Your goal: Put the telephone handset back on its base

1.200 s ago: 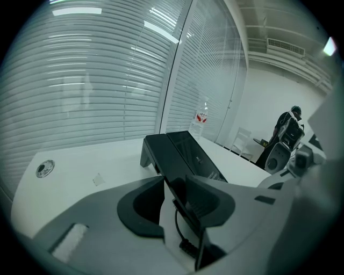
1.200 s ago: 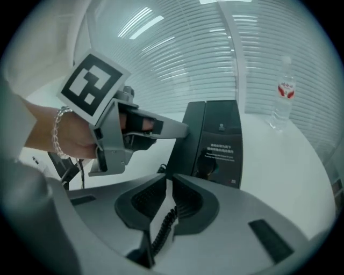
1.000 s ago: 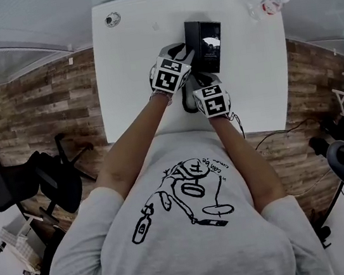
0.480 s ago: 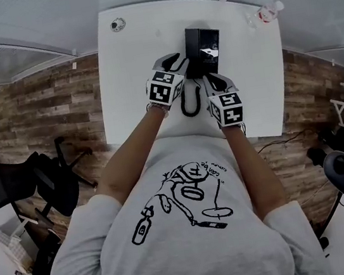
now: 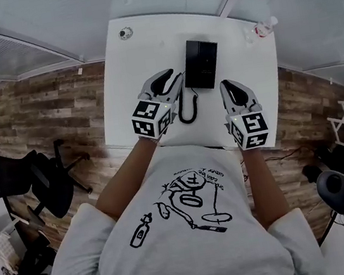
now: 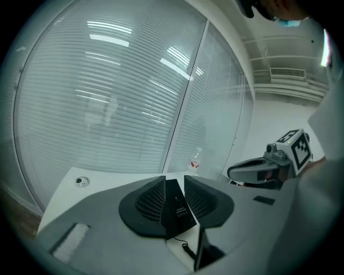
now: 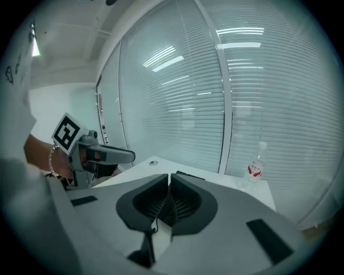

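The black telephone [image 5: 201, 64] lies flat on the white table [image 5: 132, 82] as one dark block, and I cannot tell handset from base. Its cord [image 5: 187, 107] loops on the table on the near side. My left gripper [image 5: 166, 77] hovers just left of the phone, its jaws a narrow gap apart and empty. Through that gap in the left gripper view [image 6: 174, 185] I see the phone [image 6: 176, 207] and cord [image 6: 186, 250]. My right gripper [image 5: 227, 84] is near the phone's right front corner, shut on nothing. Its own view [image 7: 169, 182] shows only a sliver of cord [image 7: 156, 228].
A water bottle [image 5: 265, 25] stands at the table's far right corner, and a small round object [image 5: 124, 33] at the far left corner. Blinds behind glass walls close off the far side. Office chairs [image 5: 18, 182] stand on the wooden floor to the left and right.
Both grippers have drawn back from the phone towards the person and spread apart; the right one has left the cord side of the phone. The phone now lies untouched.
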